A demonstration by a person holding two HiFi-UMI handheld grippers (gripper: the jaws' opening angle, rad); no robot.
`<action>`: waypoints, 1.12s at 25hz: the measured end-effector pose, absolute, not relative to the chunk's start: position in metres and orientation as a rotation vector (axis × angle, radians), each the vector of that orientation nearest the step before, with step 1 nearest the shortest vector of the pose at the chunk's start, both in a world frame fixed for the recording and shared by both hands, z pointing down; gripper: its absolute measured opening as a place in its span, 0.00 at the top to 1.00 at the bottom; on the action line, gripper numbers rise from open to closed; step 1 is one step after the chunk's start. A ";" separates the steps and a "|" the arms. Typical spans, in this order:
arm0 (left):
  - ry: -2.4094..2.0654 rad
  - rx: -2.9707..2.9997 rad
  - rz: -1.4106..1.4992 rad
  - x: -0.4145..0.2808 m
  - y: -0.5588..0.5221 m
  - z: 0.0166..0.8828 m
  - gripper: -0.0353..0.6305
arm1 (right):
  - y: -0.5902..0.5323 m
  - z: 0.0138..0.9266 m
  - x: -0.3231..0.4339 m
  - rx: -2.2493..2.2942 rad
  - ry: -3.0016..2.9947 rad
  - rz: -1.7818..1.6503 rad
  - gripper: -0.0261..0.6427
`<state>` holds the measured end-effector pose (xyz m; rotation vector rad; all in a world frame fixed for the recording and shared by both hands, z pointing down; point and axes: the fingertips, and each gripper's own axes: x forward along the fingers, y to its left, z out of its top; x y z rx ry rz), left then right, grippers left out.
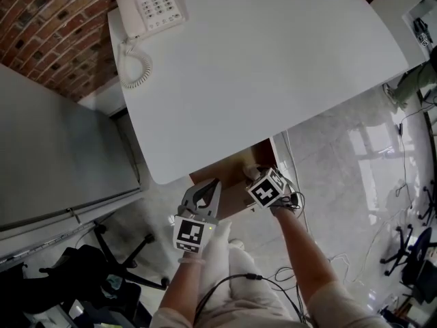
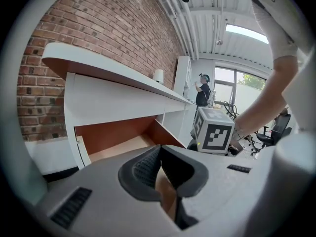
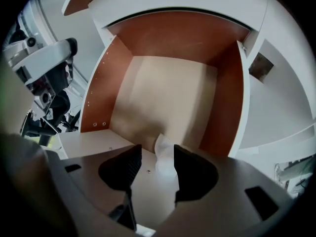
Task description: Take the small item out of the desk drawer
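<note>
Steeply tipped downward, the right gripper (image 3: 156,153) hangs over the open drawer (image 3: 163,95) with its jaws spread. Between them lies the small white item (image 3: 166,161), a crumpled-looking scrap on the pale drawer floor near the front edge. It sits close against the right-hand pad (image 3: 190,169), while the left-hand pad (image 3: 126,167) stands clear of it, so nothing is pinched. Whether the item actually touches the nearer pad cannot be made out.

Beyond it the drawer's reddish-brown side walls (image 3: 106,88) run back under the white desk (image 1: 273,60).

The left gripper (image 2: 160,153) is held lower-angled, just outside the drawer front, its tips pressed together and carrying nothing – only the drawer's wood shows through the slit beneath them. From its view the right gripper's marker cube (image 2: 213,131) sits just to the right, at the drawer's far corner, and a person (image 2: 202,90) stands well off by the windows.

From the head view both grippers are close together below the desk's curved edge. A white telephone (image 1: 149,7) with a coiled cord rests on the desk's far corner, beside the brick wall (image 1: 48,26). A black chair base (image 1: 123,258) stands on the glossy floor (image 1: 341,183) to the left.
</note>
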<state>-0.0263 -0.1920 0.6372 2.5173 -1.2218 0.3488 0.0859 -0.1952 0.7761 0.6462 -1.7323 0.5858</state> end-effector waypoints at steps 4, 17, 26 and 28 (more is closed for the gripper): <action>-1.236 2.511 0.337 -0.031 -0.194 0.636 0.94 | -0.196 0.790 0.088 0.637 -1.656 0.645 0.61; -1.294 2.467 0.344 -0.048 -0.198 0.644 0.94 | -0.203 0.816 0.099 0.657 -1.557 0.762 0.56; -1.302 2.478 0.346 -0.047 -0.198 0.646 0.94 | -0.196 0.832 0.103 0.613 -1.476 0.754 0.56; -1.305 2.481 0.345 -0.047 -0.197 0.645 0.94 | -0.195 0.834 0.105 0.605 -1.452 0.756 0.57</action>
